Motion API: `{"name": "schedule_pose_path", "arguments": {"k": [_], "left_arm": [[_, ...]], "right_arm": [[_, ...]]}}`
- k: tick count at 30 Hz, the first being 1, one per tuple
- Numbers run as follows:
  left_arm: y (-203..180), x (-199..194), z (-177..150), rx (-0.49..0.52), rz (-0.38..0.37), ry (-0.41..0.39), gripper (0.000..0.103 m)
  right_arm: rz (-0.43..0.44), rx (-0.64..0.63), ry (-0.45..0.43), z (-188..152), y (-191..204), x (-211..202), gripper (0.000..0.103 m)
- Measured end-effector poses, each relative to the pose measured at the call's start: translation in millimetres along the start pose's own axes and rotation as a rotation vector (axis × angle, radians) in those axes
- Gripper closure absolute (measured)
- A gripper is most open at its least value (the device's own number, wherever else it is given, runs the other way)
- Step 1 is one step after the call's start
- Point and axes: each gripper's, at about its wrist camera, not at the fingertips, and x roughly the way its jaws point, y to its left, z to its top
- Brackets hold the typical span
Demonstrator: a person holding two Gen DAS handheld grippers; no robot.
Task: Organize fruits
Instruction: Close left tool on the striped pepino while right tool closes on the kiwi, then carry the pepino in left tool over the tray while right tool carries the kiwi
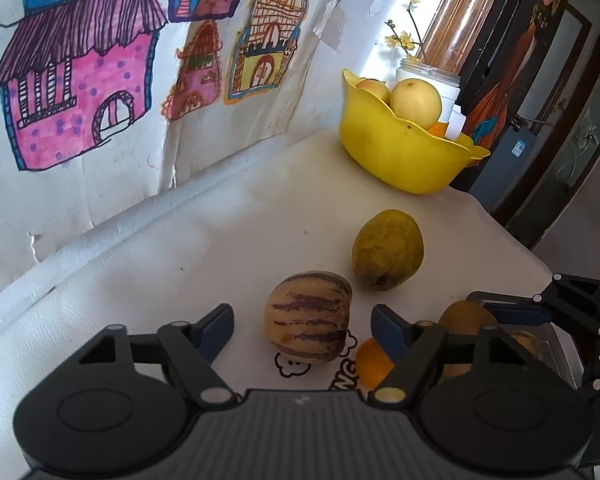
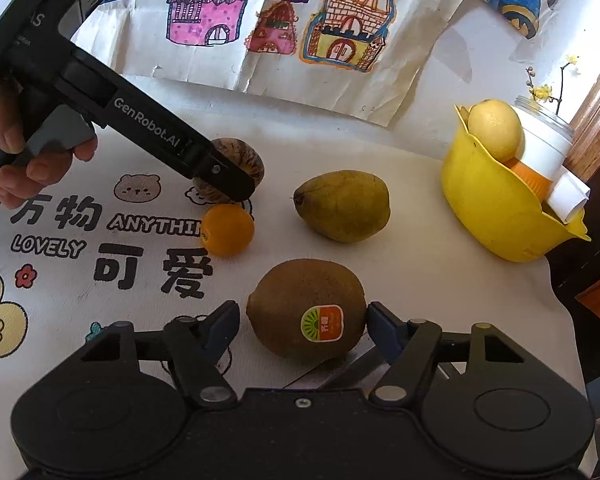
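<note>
We see a yellow bowl (image 2: 496,216) at the far right corner of the table, holding a pale yellow pear (image 2: 495,130), a second pale fruit (image 1: 374,88) behind it and something orange (image 2: 530,178) underneath; a white jar (image 2: 546,148) with yellow flower sprigs stands just behind the bowl.

On the printed white tablecloth (image 2: 60,304) lie a green-brown pear (image 2: 343,206), a small orange (image 2: 228,230), a purple-striped pepino melon (image 1: 308,316) and a kiwi (image 2: 307,310) with a sticker.

Our left gripper (image 1: 302,326) is spread wide with the striped melon between its fingers, neither blue pad touching it. In the right wrist view its body crosses in front of that melon.

Our right gripper (image 2: 303,320) is also spread wide around the kiwi; the right pad sits just against it, the left pad is apart.
</note>
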Motion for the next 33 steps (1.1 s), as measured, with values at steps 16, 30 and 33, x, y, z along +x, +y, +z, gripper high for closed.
{"name": "schedule_pose_path", "arguments": {"k": [16,30,33], "left_arm": [[-4,3,3,0.026,0.025,0.027,0.057],[-2,-12,-8,0.036,0.069,-0.001,0.057],[-2,-15,-9,0.037,0.074,-0.002,0.057]], "right_arm": [[-0.004,0.054,-0.034,-1,-4,2,0.039],[0.043,0.096,-0.094,-9,-13,-11,0.039],[0.046,0.106,-0.101,-9,-15,-12,0.039]]}}
